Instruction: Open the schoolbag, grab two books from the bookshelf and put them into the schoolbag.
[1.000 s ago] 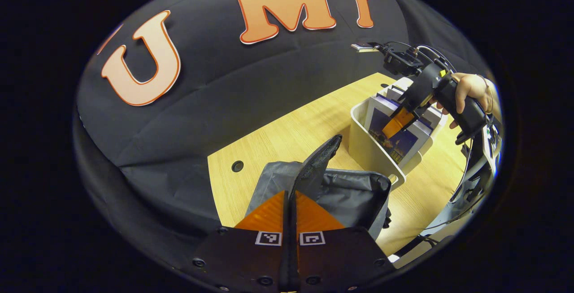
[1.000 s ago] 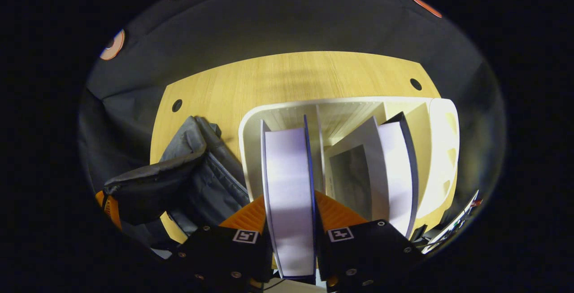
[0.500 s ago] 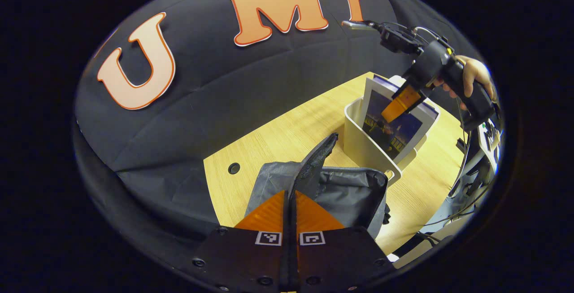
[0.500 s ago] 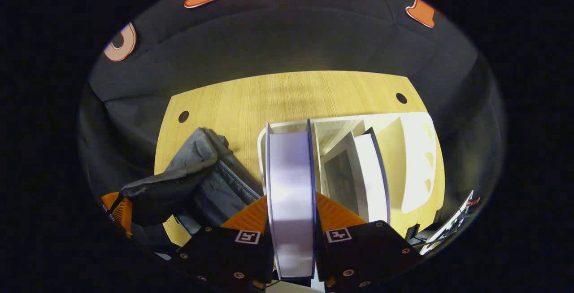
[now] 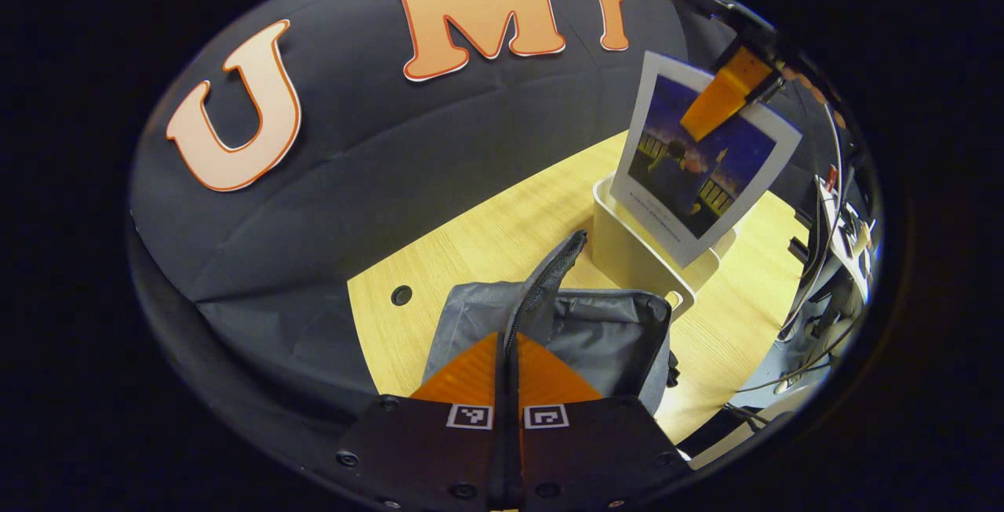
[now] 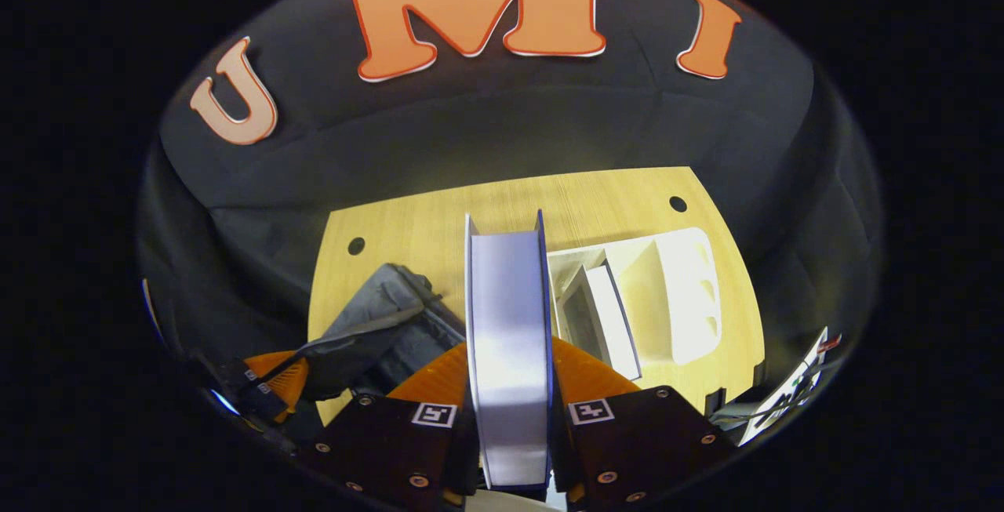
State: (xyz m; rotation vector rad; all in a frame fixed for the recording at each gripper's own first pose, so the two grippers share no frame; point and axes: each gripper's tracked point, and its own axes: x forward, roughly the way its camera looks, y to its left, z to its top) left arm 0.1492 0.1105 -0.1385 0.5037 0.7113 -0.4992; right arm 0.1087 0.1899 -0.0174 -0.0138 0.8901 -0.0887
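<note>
The grey schoolbag (image 5: 604, 332) stands open on the wooden table (image 5: 486, 230). My left gripper (image 5: 508, 339) is shut on the bag's flap (image 5: 553, 273) and holds it up. My right gripper (image 5: 725, 92) is shut on a book with a dark blue picture cover (image 5: 698, 159), which hangs in the air above the white bookshelf box (image 5: 627, 249). In the right gripper view the book (image 6: 506, 285) stands edge-on between the fingers of the right gripper (image 6: 508, 351). Below it are the bookshelf (image 6: 682, 292), a second book (image 6: 608, 324) in it, the schoolbag (image 6: 384, 324) and the left gripper (image 6: 278, 379).
The table has round cable holes (image 5: 401, 295) (image 6: 678, 204). Black cloth walls close in behind and to the left of it. Cables and equipment (image 5: 823, 285) hang beyond the table's right edge. Bare wood lies between the bag and the back wall.
My right gripper has lifted the book straight up out of the bookshelf, clear of the box. The left gripper keeps hold of the bag flap and has hardly moved.
</note>
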